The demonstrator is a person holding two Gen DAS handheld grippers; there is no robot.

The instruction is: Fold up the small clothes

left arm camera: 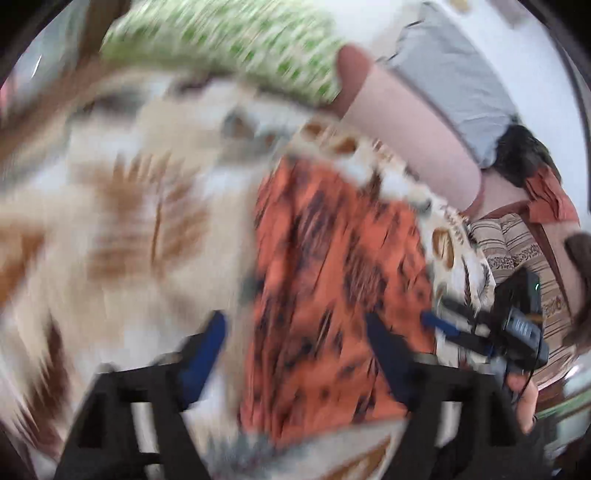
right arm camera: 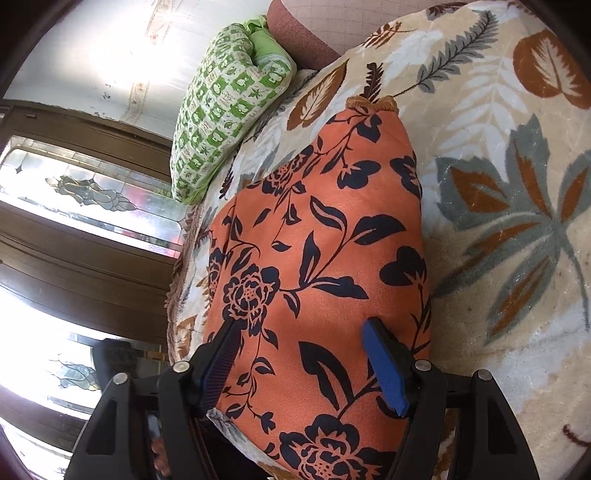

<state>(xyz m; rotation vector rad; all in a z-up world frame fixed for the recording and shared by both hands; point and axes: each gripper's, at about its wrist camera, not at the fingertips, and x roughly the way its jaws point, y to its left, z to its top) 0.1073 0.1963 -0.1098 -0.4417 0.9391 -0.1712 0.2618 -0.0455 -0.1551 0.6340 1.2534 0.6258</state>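
Observation:
An orange garment with a dark floral print (right arm camera: 317, 258) lies flat on a leaf-patterned blanket (right arm camera: 498, 192). It also shows, blurred, in the left wrist view (left arm camera: 332, 288). My right gripper (right arm camera: 303, 354) is open just above the garment's near end, its blue pads on either side of the cloth. My left gripper (left arm camera: 295, 343) is open over the garment's edge and grips nothing. The right gripper also shows in the left wrist view (left arm camera: 454, 325), at the garment's far side.
A green patterned pillow (right arm camera: 225, 110) lies at the blanket's far end, next to a pink bolster (right arm camera: 295, 33). Wooden doors with stained glass (right arm camera: 74, 192) stand to the left. A striped cushion (left arm camera: 517, 251) and grey cloth (left arm camera: 450, 74) lie beyond the blanket.

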